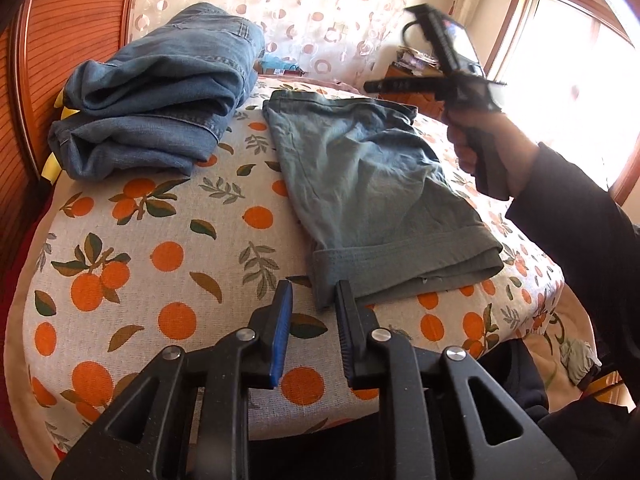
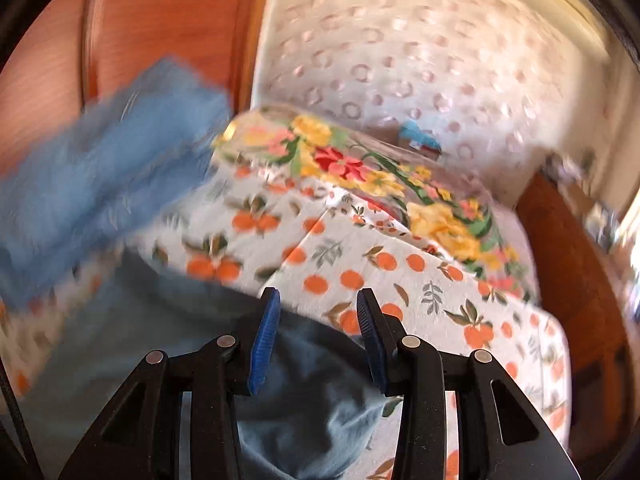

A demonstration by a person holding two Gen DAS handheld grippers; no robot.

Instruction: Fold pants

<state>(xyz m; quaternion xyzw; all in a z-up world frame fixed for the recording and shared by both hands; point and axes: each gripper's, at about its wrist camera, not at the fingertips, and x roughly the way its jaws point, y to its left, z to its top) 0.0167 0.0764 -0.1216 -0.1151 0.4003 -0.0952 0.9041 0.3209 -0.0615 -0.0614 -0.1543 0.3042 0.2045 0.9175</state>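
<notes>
Only blurrily are the grey-green shorts (image 2: 304,400) being shown under the open, empty right claw (image 2: 316,334), while the open, empty left claw (image 1: 314,322) is being shown sharply beside their hem.

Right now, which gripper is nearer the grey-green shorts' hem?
Left. The left gripper sits open just beside the grey-green shorts at their hem; the right gripper hangs open above their far end.

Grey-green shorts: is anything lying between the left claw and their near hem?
Nothing visible. The left claw stands open just short of the grey-green shorts, its right finger at the hem's corner, with only bedspread under the gap. The folded jeans lie well off to the left.
</notes>
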